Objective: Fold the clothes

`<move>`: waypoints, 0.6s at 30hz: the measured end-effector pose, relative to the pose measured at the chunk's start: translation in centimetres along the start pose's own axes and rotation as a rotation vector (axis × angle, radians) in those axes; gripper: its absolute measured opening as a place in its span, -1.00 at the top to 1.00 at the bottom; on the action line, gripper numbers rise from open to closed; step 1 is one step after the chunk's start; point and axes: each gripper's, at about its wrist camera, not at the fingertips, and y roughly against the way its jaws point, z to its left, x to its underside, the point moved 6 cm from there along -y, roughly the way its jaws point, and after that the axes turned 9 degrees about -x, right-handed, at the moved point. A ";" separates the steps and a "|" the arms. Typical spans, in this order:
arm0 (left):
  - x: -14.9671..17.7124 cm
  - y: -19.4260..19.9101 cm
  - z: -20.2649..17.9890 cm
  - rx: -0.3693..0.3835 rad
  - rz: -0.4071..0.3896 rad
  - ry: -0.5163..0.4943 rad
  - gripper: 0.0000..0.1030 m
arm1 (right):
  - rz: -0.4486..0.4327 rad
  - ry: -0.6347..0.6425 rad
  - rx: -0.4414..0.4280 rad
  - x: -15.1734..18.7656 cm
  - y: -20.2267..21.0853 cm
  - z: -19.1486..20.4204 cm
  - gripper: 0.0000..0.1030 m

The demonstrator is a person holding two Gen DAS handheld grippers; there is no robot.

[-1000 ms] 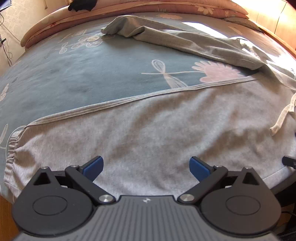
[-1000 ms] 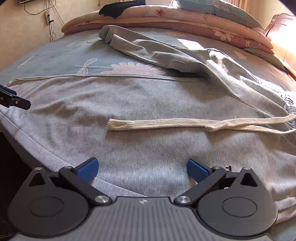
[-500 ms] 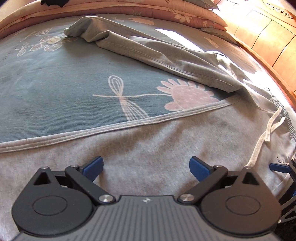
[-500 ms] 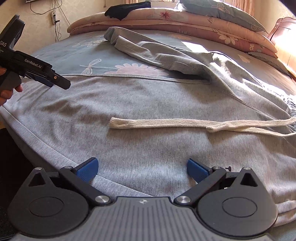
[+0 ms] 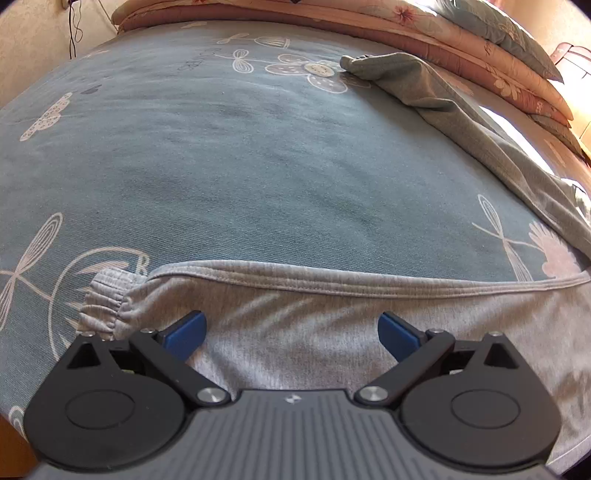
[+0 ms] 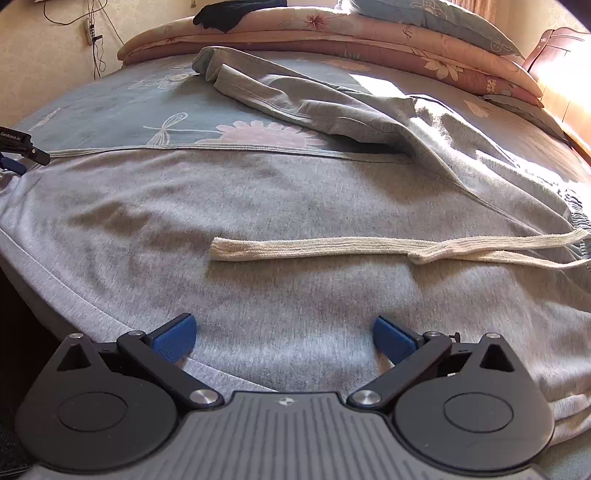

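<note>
Grey sweatpants (image 6: 295,206) spread across a blue flowered bedspread (image 5: 240,166), near leg flat along the bed's front edge, far leg (image 6: 295,99) crumpled and slanting away toward the stacked quilts (image 6: 369,33). Left gripper (image 5: 291,330) low over the near leg, blue pads wide apart and holding nothing, elastic ankle cuff (image 5: 105,302) just left of the left pad, stitched inseam edge (image 5: 332,282) just ahead of both. Right gripper (image 6: 282,339) likewise spread and empty, poised over the hip area near the front edge, cream drawstring (image 6: 332,247) lying loose straight ahead and trailing right toward the gathered waistband (image 6: 576,214). Tip of the left gripper visible at far left of the right wrist view, over the same leg.

Fabric judged soft, light knit jersey: limp, certain to sag and drape between two holds, prone to bunching rather than sliding; no fragility, little slip against the bedspread. Best holds judged the firmer, thicker parts: the ribbed cuff beside the left pads and the elastic waistband to the right of the right gripper, or the seamed edges, each pinched through both layers. Drawstring likely to dangle and snag; better tucked clear before any fold. Far leg still needing straightening onto the near one.
</note>
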 end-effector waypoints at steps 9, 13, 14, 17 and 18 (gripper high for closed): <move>4.4 2.7 -2.4 0.210 0.022 -0.017 -0.93 | 0.006 -0.022 0.021 -0.2 -0.2 0.1 -1.00; 4.6 2.5 1.6 0.159 0.003 0.062 -0.93 | 0.000 -0.022 0.022 -0.2 -0.2 0.1 -1.00; 4.4 2.3 2.9 0.090 0.007 0.089 -0.93 | -0.001 -0.022 0.022 -0.2 -0.2 0.1 -1.00; 3.9 2.2 5.5 -0.015 0.015 0.136 -0.92 | -0.001 -0.023 0.023 -0.2 -0.2 0.1 -1.00; 3.8 2.6 5.5 0.006 0.013 0.148 -0.92 | -0.002 -0.023 0.023 -0.1 -0.2 0.1 -1.00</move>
